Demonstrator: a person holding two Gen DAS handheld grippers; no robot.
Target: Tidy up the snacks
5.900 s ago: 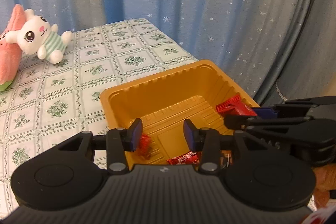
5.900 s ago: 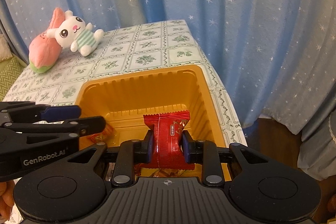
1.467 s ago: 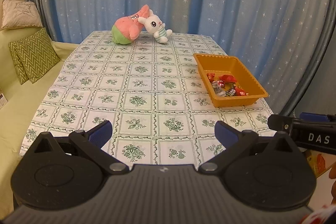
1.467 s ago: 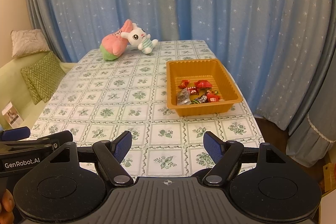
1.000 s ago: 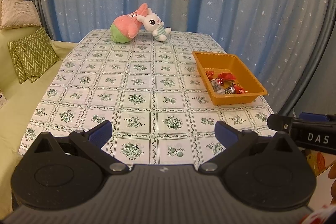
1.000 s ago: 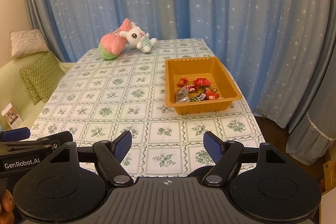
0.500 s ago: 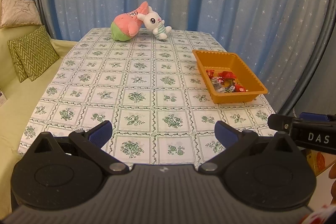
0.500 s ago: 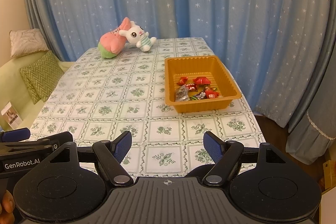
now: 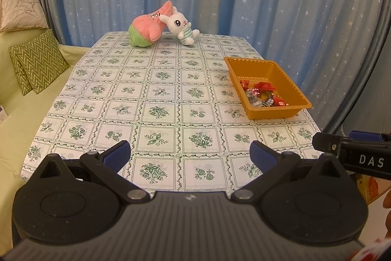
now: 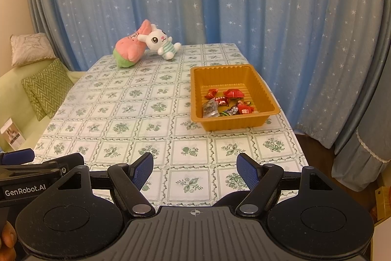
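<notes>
**Both grippers pulled back, snacks left in the tray**

Some six seconds ago the right gripper (image 10: 195, 174) was down inside the orange tray (image 10: 195, 99) with a red packet pinched between its fingers, and the left gripper (image 9: 190, 158) hovered over the same tray, its fingers apart and empty. Now both sit well back from the near edge of the surface (image 9: 158, 99), fingers spread wide with nothing between them. Over the last second and a half the views barely shift, so the retreat looks finished.

The red packet (image 10: 233, 93) now lies in the tray with the other snacks (image 10: 226, 103): several red wrappers, a silvery sachet and a dark wrapper, bunched toward the tray's near end. The tray stands near the right edge of the surface, well apart from the pink plush (image 9: 146, 28) and the white bunny plush (image 9: 180, 25) leaning together at the far end.

No loose snack shows on the checked cloth in either view. Judging by that, the sorting appears done or nearly so; any piece still outstanding would have to lie outside these views.
</notes>
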